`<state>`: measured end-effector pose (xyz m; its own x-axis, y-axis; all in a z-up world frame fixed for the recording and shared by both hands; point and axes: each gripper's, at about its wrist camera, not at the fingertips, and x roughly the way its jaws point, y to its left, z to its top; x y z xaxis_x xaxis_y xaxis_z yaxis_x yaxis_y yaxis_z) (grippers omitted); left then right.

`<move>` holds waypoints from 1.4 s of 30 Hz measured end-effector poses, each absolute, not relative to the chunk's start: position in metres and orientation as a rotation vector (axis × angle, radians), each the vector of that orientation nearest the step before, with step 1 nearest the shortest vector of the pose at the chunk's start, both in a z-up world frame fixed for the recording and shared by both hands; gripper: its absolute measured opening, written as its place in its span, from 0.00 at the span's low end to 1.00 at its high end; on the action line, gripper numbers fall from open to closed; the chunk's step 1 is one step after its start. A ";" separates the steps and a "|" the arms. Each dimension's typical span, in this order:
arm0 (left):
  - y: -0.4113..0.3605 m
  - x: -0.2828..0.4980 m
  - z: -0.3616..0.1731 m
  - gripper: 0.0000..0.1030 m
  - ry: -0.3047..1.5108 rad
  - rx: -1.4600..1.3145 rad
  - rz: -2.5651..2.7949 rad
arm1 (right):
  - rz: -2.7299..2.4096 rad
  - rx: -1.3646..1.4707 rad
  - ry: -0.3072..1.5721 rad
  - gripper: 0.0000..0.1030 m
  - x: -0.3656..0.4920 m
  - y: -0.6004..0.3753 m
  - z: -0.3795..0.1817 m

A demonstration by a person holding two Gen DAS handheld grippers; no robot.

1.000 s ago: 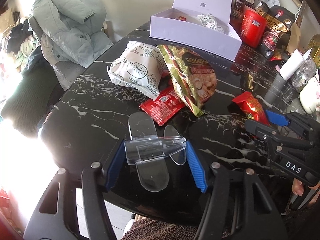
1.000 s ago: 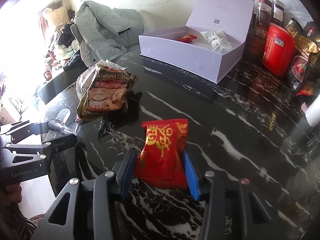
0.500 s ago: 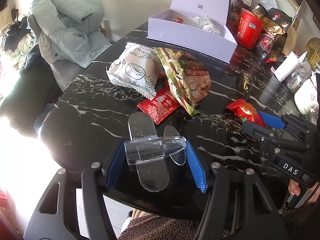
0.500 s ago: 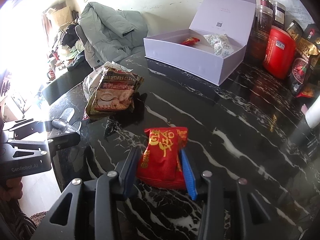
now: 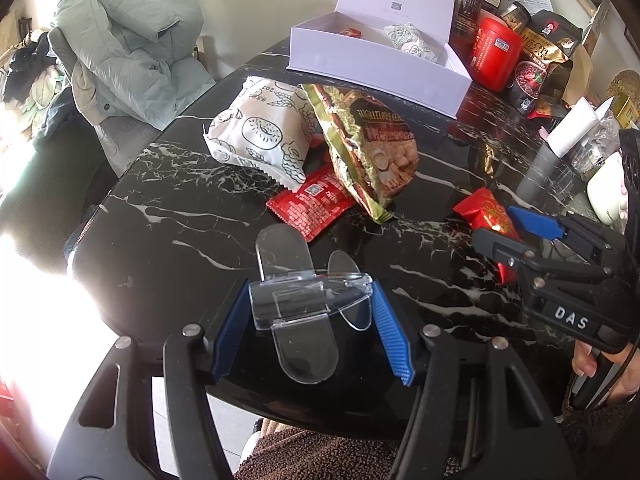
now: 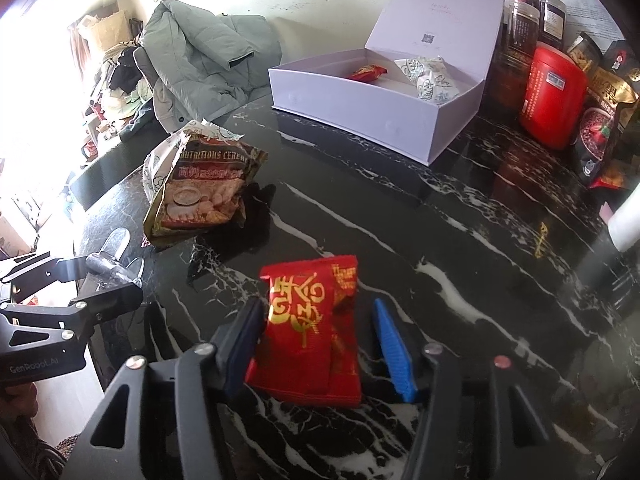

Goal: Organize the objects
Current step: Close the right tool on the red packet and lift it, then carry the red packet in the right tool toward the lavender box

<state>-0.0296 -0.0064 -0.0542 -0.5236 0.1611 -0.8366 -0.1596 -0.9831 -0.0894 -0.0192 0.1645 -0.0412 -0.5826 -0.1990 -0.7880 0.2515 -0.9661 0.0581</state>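
Note:
A red snack packet (image 6: 304, 332) lies on the black marble table (image 6: 440, 240) between the fingers of my right gripper (image 6: 316, 308), whose jaws are closing. The black finger touches its left edge. A dark gap separates its right edge from the blue pad (image 6: 392, 352). The left wrist view shows the same packet (image 5: 486, 212) in the right gripper (image 5: 496, 224). My left gripper (image 5: 310, 292) is shut on a clear plastic clip (image 5: 304, 300) near the table's front edge. The open lavender box (image 6: 360, 116) at the back holds a red packet (image 6: 368, 72) and white patterned packets (image 6: 432, 80).
A white patterned bag (image 5: 260, 132), a gold cereal bag (image 5: 368, 140) and a flat red packet (image 5: 316, 204) lie mid-table. A red canister (image 5: 496, 56), jars and dark bags crowd the back right. A grey-green coat (image 5: 124, 48) hangs over a chair beyond the left edge.
The red packet between the right fingers has creased down its middle and looks narrower. The left gripper still holds the clear clip the same way.

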 end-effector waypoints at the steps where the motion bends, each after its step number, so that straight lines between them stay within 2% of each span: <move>1: -0.006 -0.030 -0.054 0.57 0.001 -1.424 2.593 | -2.593 1.278 0.101 0.38 -0.020 0.164 -0.041; 4: -0.007 -0.030 -0.054 0.57 -0.001 -1.427 2.591 | -2.580 1.262 0.115 0.34 -0.018 0.163 -0.039; 10: -0.008 -0.032 -0.051 0.57 -0.015 -1.432 2.575 | -2.546 1.261 0.091 0.31 -0.018 0.163 -0.035; 22: 0.005 -0.028 -0.031 0.57 0.028 -1.367 2.576 | -2.537 1.196 0.090 0.30 -0.004 0.166 -0.014; 42: 0.069 -0.024 -0.007 0.57 0.161 -1.251 2.480 | -2.624 1.155 0.042 0.30 0.027 0.210 0.011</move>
